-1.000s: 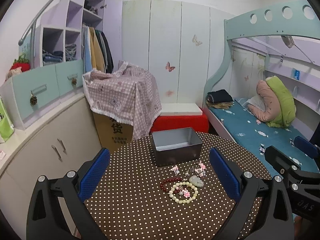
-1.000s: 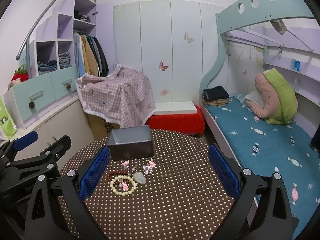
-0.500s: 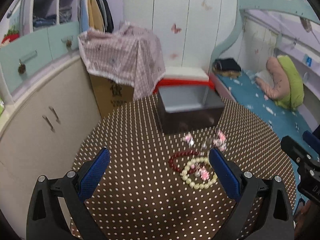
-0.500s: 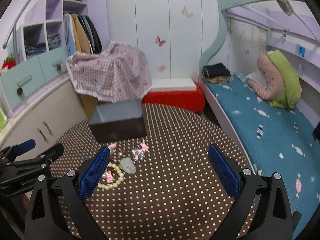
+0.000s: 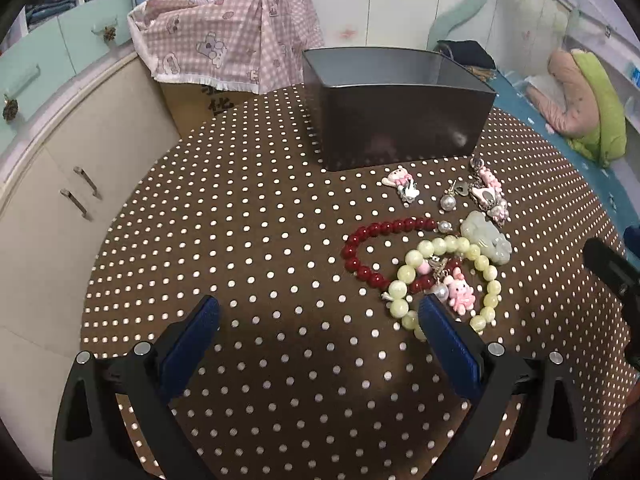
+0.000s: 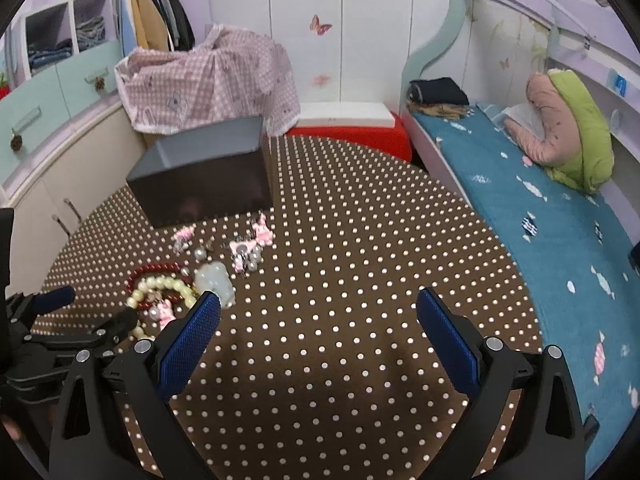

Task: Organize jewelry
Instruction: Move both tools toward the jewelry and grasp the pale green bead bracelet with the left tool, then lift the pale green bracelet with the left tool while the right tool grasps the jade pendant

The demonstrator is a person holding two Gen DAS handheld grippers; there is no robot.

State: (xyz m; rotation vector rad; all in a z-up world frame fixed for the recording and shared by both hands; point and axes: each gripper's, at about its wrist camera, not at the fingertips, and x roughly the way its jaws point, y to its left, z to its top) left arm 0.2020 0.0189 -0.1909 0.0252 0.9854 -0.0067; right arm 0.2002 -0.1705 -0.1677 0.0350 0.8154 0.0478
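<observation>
Jewelry lies in a heap on the round dotted table (image 5: pixel 248 240): a red bead bracelet (image 5: pixel 366 236), a pale green bead bracelet (image 5: pixel 440 246) with a pink bunny charm (image 5: pixel 460 294), a jade pendant (image 5: pixel 486 238), pearl earrings and pink charms (image 5: pixel 486 196). A dark open box (image 5: pixel 396 120) stands behind them. My left gripper (image 5: pixel 318 320) is open and empty, low over the table, its right finger at the green bracelet's near edge. My right gripper (image 6: pixel 318 320) is open and empty, right of the heap (image 6: pixel 168 292); the box (image 6: pixel 204 176) shows at back left.
A cabinet (image 5: pixel 60 152) curves along the table's left side. A box under a pink checked cloth (image 5: pixel 228 36) stands behind the table. A blue bed (image 6: pixel 540 208) runs along the right. The left gripper (image 6: pixel 60 336) shows at lower left in the right wrist view.
Both grippers have moved forward and down toward the table. The jewelry and box now look much closer; the left gripper's right finger has reached the green bracelet. Both stay open.
</observation>
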